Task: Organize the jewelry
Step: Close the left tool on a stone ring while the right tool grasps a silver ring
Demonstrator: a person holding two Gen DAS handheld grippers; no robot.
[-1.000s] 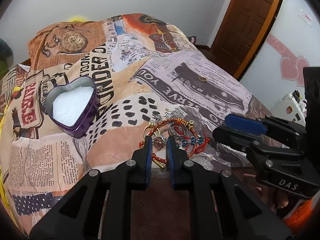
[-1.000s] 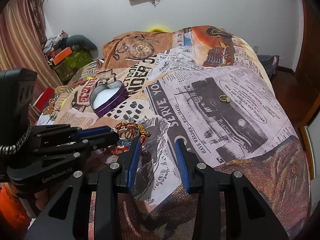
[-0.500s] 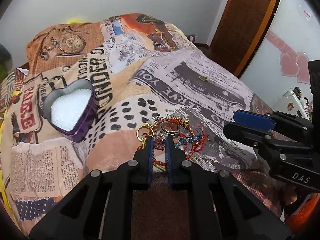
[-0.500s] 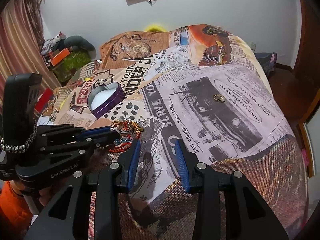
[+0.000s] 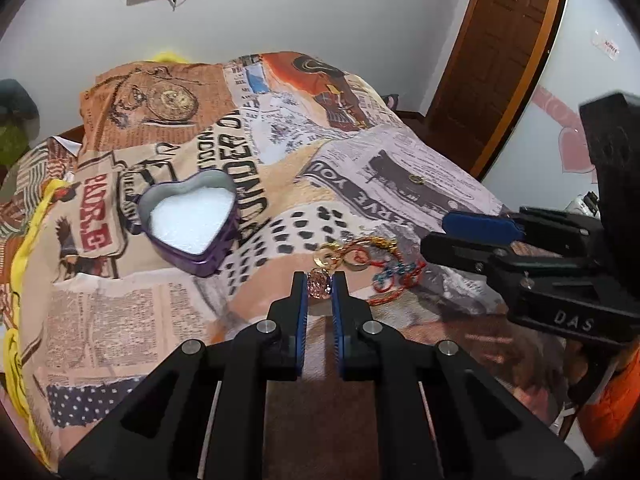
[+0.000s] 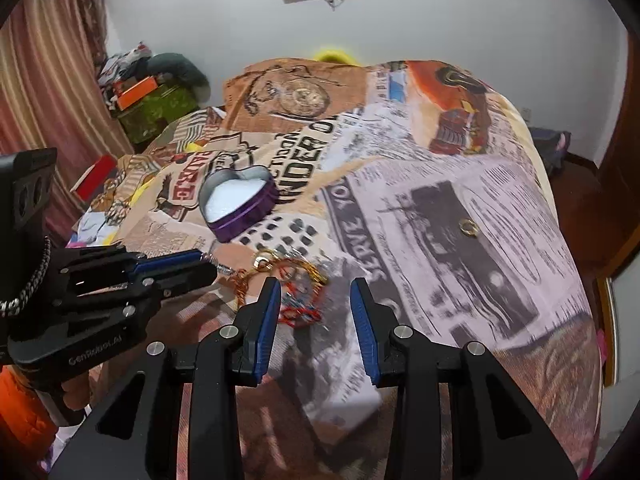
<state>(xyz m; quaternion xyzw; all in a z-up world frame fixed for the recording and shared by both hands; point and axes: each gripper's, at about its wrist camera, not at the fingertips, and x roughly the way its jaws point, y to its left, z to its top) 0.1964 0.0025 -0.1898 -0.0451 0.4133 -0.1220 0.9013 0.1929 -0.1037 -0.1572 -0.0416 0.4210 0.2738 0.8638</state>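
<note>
Bedspread [image 5: 360, 184] below; my left gripper [image 5: 319, 286] pinches a pink gem [image 5: 319, 285], my right gripper [image 6: 314, 300] half-open, empty.

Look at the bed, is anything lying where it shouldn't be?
Yes. One small gold ring lies alone on the newspaper-print bedspread, far from the tangled jewelry pile. The heart-shaped tin has nothing in it but its white lining. The left claw pinches a pink sparkly piece.
</note>
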